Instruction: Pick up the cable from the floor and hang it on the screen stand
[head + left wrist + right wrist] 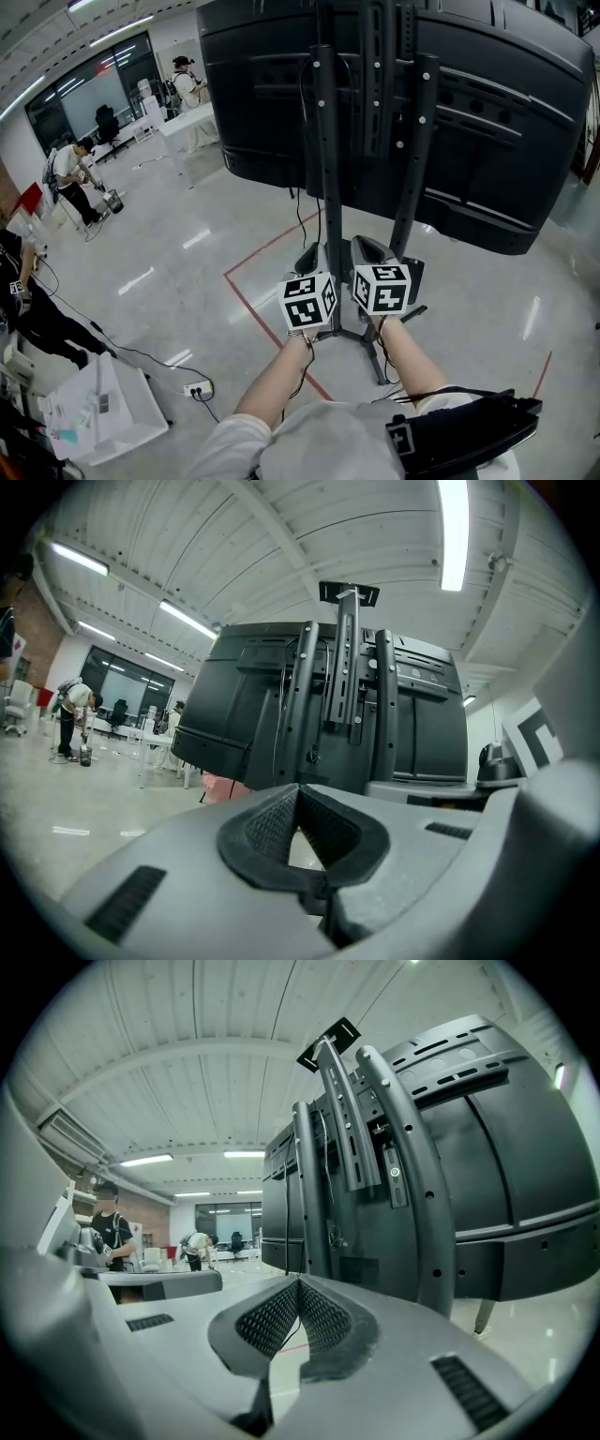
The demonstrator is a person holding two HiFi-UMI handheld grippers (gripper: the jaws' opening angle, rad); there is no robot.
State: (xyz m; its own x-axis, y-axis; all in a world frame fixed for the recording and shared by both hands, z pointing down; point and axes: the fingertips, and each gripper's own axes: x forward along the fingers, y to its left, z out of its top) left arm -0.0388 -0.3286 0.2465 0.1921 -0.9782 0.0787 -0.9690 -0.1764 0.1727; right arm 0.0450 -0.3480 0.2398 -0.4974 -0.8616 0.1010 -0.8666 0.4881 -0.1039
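Head view: at far left a bending person point(70, 176) and a white table point(108, 412) stand well apart from the work. A black floor cable point(131, 352) runs over the pale floor to a white power strip point(197, 388), touched by neither gripper. At centre, the left gripper point(299, 786) and right gripper point(298, 1281) sit side by side just before the screen stand point(325, 141), each with its jaws pressed together on nothing, above a red floor line point(253, 300). A thin hanging cable point(300, 131) drops beside the stand's left upright, against the back of the black screen point(506, 131) that closes off the upper right.
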